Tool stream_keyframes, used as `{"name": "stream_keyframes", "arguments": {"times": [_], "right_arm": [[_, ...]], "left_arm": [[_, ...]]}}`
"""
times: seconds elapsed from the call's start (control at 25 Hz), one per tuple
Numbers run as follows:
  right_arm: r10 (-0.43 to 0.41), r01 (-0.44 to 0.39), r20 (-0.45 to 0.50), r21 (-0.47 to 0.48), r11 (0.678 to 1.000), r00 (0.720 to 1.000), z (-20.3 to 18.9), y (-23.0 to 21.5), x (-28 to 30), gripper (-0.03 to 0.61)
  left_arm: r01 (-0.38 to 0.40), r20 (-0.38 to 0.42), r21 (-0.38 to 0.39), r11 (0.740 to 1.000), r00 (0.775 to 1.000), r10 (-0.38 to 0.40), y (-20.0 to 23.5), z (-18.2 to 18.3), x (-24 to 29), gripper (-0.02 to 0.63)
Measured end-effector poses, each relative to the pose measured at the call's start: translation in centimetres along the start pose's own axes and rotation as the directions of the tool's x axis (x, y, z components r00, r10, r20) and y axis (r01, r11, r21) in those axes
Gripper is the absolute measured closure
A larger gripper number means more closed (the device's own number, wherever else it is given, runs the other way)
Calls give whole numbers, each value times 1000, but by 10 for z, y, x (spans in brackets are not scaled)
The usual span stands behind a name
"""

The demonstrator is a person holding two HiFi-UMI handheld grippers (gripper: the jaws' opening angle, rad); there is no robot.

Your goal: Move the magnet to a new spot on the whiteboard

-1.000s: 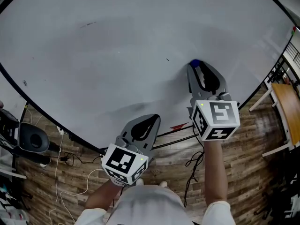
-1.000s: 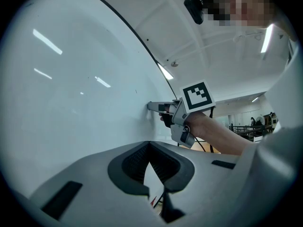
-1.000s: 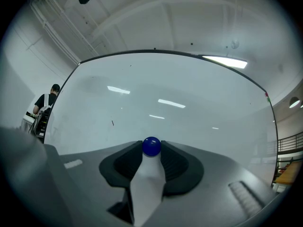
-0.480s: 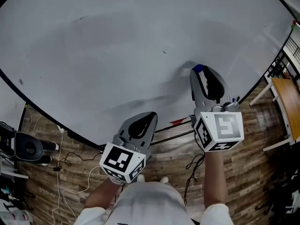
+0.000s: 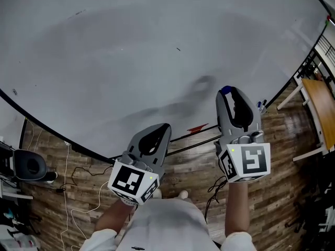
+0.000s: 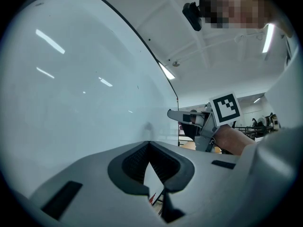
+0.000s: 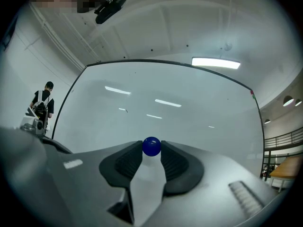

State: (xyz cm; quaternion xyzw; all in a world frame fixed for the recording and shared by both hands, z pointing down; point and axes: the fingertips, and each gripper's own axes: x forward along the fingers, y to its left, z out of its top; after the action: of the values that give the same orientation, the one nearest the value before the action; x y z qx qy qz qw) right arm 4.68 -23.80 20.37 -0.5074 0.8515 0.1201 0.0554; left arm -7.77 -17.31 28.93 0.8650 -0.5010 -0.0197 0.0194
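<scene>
— What do the right tongs [image 5: 229, 94] have?
— A small blue ball magnet [image 7: 151, 146], pinched between the very tips of the two jaws.
— Is it on the whiteboard [image 5: 131, 46]?
— It's held in front of it, near the lower right part (the tongs' shadow falls apart from them on the board, so the magnet looks clear of the surface).
— And the left tongs [image 6: 148, 144]?
— Jaw tips together with nothing between them, low by the board's bottom edge, apart from the right pair.
— Around them?
— Wood-plank floor [image 5: 282, 156] below the board, a wooden desk [image 5: 320, 116] at the far right, and a person [image 7: 43, 100] standing beyond the board's left edge.
</scene>
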Motion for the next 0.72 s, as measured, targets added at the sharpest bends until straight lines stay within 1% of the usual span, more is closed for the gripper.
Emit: {"name": "stream_keyframes", "arguments": {"times": [0.12, 0.24, 0.56, 0.72], "right_arm": [[1, -1, -11, -3, 1000, 1000, -17, 2, -13, 448], [-21, 21, -27, -20, 1000, 999, -31, 4, -24, 448], [-64, 71, -75, 88, 994, 995, -77, 7, -58, 446], [-96, 102, -74, 91, 991, 993, -87, 5, -72, 446]], "left_arm": [[12, 3, -8, 1000, 1000, -12, -3, -4, -2, 607], [28, 3, -20, 999, 1000, -28, -6, -9, -4, 607], [26, -16, -44, 999, 1000, -26, -5, -28, -7, 607], [32, -28, -49, 998, 999, -34, -6, -36, -8, 607]]}}
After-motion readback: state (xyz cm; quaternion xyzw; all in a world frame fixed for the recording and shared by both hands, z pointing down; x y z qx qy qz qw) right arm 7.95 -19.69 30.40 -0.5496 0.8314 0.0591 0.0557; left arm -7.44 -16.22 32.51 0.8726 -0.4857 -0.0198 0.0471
